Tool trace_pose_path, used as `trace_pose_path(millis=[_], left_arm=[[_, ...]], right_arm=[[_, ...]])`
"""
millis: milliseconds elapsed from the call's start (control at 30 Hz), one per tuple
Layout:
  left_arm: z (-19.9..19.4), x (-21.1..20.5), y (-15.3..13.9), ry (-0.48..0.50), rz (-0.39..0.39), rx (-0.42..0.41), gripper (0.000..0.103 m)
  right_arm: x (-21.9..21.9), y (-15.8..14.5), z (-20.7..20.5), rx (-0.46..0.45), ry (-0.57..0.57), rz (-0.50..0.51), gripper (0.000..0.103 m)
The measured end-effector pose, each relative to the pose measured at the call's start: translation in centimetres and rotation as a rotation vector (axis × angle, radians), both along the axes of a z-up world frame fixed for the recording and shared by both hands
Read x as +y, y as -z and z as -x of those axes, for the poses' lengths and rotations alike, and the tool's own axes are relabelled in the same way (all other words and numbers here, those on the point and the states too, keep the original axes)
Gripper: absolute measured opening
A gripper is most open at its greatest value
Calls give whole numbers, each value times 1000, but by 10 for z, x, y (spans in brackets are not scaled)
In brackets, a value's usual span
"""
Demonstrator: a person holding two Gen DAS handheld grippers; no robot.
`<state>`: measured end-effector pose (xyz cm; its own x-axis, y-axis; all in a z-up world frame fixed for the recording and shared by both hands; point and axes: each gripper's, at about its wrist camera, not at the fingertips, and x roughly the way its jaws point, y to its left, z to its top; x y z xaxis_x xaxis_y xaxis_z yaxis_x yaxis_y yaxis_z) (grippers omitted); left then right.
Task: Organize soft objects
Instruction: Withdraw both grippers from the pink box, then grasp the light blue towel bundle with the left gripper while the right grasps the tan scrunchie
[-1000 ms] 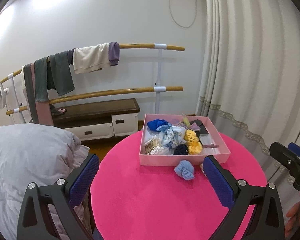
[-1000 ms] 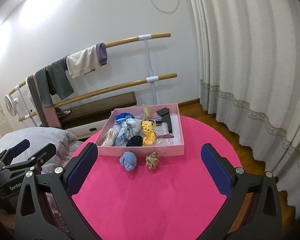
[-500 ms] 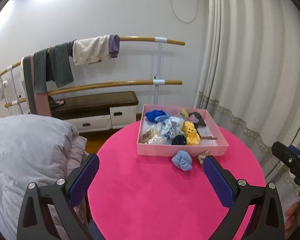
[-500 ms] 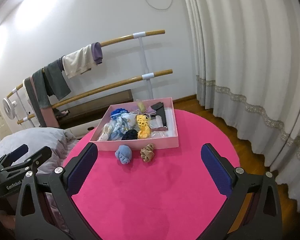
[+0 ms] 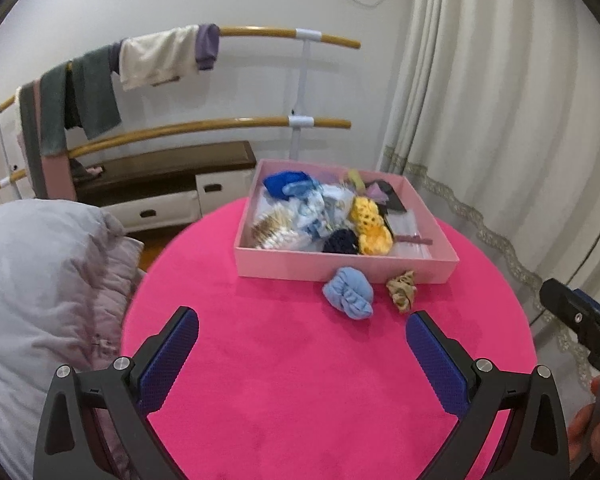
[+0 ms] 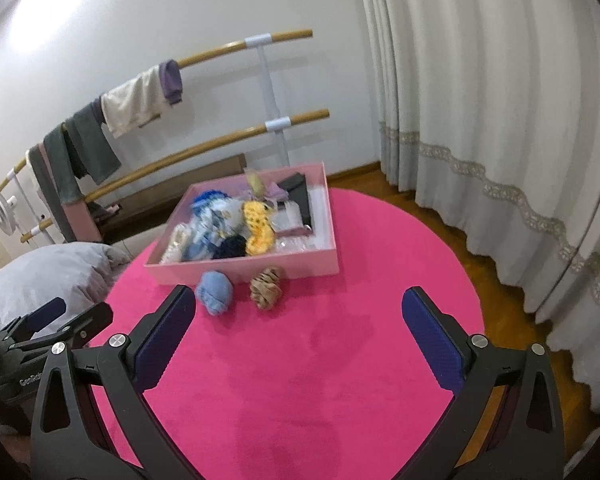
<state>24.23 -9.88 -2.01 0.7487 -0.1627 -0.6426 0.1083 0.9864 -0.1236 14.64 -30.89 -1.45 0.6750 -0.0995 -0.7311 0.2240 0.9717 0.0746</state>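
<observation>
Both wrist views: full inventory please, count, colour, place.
table: 1, round, bright pink top.
box: 1, pale pink, far side of table.
soft items in box: several; blue, yellow, navy, pale patterned; exact count unclear.
dark flat item: 1, black, back of box.
light blue scrunchie: 1, on table by box front wall.
tan scrunchie: 1, on table, right of blue one.
wooden bars: 2, by wall.
hung cloths: several, grey, cream, purple, pink.
bench: 1, dark top, white drawers.
duvet: 1, grey, left.
curtain: white.
left claw: open, empty.
right claw: open, empty.
</observation>
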Motion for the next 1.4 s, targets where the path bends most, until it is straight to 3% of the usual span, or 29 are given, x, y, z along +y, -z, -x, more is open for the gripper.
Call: trace_pose_path(millis=[300, 600, 733, 800, 867, 900, 1033, 1300, 1400], left_arm=[[-70, -31, 48, 29, -45, 47, 103], [-135, -53, 103, 56, -83, 112, 101], [-159, -55, 121, 70, -57, 148, 88], [-165, -53, 126, 90, -15, 166, 75], [-167, -55, 130, 118, -9, 176, 47], [-166, -56, 131, 122, -20, 173, 43], [-166, -44, 133, 122, 8, 175, 37], [-148, -12, 124, 27, -63, 141, 36], [-144, -7, 126, 11, -74, 142, 36]], right_arm=[[-17, 59, -42, 125, -27, -41, 103], [-25, 88, -71, 179, -42, -87, 103], [-29, 95, -78, 192, -42, -95, 103], [-29, 99, -82, 198, -45, -100, 102], [-28, 102, -84, 205, -51, -102, 102], [-27, 104, -86, 209, -56, -103, 102], [-19, 110, -93, 218, -74, -108, 100], [-2, 129, -111, 248, -97, -106, 94], [9, 139, -118, 274, -112, -84, 80]])
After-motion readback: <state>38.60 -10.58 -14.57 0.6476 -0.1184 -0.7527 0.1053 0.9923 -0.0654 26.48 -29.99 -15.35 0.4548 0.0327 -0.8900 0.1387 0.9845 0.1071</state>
